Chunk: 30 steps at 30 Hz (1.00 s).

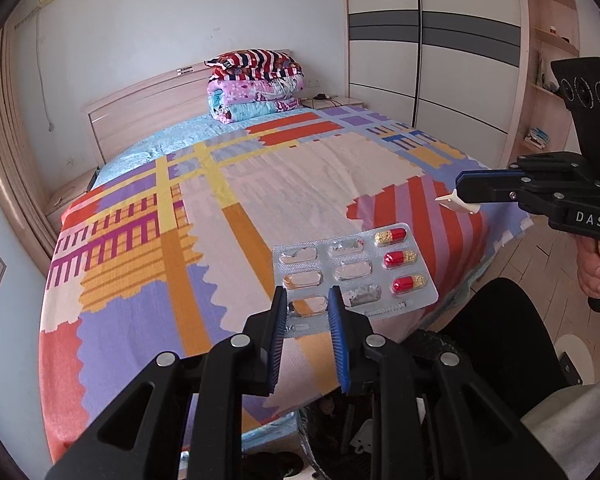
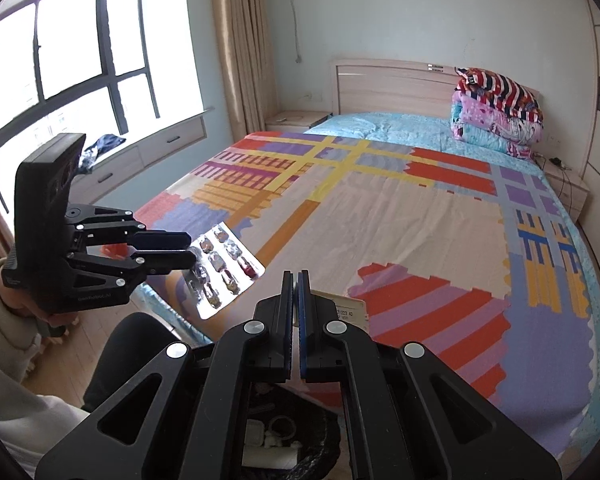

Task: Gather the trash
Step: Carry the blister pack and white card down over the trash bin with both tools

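My left gripper (image 1: 306,300) is shut on the near edge of a silver blister pack (image 1: 352,268) that has three red-and-yellow capsules left in it, held above the foot of the bed. The right wrist view shows this gripper (image 2: 190,250) at the left with the pack (image 2: 224,272). My right gripper (image 2: 296,280) is shut on a small white printed card (image 2: 350,312). In the left wrist view it (image 1: 460,192) enters from the right with the card's white edge (image 1: 458,203) at its tip. A black mesh bin (image 2: 324,448) with scraps in it stands below both grippers.
A bed with a colourful patchwork cover (image 1: 300,184) fills the view ahead, with folded quilts (image 1: 256,84) at the headboard. The person's dark trouser leg (image 1: 500,320) is beside the bin. A wardrobe (image 1: 420,60) stands to the right and a window bench (image 2: 140,152) to the left.
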Each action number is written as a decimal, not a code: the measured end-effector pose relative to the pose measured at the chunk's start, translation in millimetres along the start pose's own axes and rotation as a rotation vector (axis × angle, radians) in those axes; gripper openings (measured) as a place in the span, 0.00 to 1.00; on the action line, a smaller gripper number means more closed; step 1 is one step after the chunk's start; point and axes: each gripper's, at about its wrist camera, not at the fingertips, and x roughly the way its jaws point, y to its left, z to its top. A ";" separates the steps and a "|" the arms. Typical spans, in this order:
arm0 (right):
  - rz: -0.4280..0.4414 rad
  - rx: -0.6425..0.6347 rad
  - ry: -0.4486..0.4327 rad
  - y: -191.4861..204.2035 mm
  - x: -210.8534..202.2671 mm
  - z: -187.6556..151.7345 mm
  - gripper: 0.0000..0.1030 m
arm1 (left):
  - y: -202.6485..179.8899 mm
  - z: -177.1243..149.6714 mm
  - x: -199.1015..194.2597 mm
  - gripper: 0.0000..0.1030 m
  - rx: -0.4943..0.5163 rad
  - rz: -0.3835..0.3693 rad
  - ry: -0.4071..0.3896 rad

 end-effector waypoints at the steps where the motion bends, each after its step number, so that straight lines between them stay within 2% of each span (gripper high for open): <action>1: 0.010 0.011 0.006 0.3 0.1 -5.0 0.03 | -4.0 -4.9 0.2 0.20 -0.001 -0.006 0.007; 13: 0.126 0.123 0.170 10.5 31.2 -75.6 0.03 | -44.5 -68.4 31.6 0.20 -0.011 -0.095 0.159; 30: 0.169 0.177 0.325 14.0 79.7 -120.8 0.03 | -58.9 -120.8 99.0 0.20 0.018 -0.087 0.363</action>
